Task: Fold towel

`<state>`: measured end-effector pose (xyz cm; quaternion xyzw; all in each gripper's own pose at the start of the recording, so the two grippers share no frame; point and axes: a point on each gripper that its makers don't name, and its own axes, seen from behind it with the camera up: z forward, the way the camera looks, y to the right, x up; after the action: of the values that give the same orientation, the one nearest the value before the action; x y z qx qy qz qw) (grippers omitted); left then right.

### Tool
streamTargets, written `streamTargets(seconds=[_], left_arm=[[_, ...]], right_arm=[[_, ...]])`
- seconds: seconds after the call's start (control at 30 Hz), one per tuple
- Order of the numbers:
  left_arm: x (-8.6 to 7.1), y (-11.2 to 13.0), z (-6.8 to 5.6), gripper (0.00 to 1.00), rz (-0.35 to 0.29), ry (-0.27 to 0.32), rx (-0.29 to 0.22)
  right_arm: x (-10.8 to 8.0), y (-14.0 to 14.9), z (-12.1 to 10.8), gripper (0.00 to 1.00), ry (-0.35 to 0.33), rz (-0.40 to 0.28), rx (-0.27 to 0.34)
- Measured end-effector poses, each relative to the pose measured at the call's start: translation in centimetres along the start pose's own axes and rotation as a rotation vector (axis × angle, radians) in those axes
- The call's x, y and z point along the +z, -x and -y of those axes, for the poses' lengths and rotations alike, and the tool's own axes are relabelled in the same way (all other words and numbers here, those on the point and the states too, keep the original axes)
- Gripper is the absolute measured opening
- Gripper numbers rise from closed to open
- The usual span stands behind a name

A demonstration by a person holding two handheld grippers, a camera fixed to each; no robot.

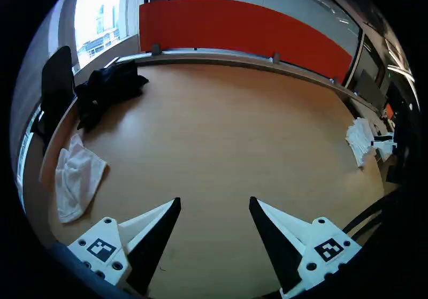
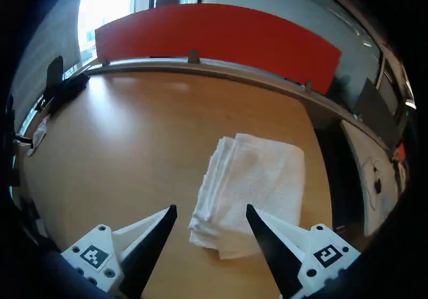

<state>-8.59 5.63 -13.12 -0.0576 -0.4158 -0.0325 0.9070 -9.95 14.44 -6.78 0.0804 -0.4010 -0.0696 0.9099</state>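
2 sets of tongs hang over the desk [image 1: 224, 128]. Both have their fingers wide apart, with nothing in them. The loose towel [image 1: 77, 176] lies in a crumpled heap far to the left of the left tongs [image 1: 214, 200], near the desk edge. A neat pile of folded towels [image 2: 251, 186] sits just ahead of the right tongs [image 2: 209, 208]. The loose towel looks soft, light and floppy, so it will likely sag and bunch up when lifted. It seems best to pinch 1 corner with each set of tongs and pull it flat.
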Motion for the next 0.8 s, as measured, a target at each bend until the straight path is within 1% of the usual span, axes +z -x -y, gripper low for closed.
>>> streamTargets(seconds=[0.13, 0.3, 0.57, 0.8], left_arm=[[0.1, -0.3, 0.0, 0.95, -0.008, -0.004, 0.001], [0.1, -0.8, 0.0, 0.95, -0.019, -0.008, 0.007], [0.2, -1.6, -0.1, 0.95, -0.038, -0.012, 0.014], [0.2, -2.2, -0.2, 0.95, -0.050, -0.013, 0.017]], right_arm=[[-0.3, -0.6, 0.0, 1.00, 0.015, -0.031, 0.030], [-0.8, -1.8, 0.1, 1.00, 0.035, -0.091, 0.069], [-1.7, -4.4, -0.4, 1.00, 0.094, -0.236, 0.136], [-3.4, -6.8, -0.8, 1.00, 0.120, -0.368, 0.196]])
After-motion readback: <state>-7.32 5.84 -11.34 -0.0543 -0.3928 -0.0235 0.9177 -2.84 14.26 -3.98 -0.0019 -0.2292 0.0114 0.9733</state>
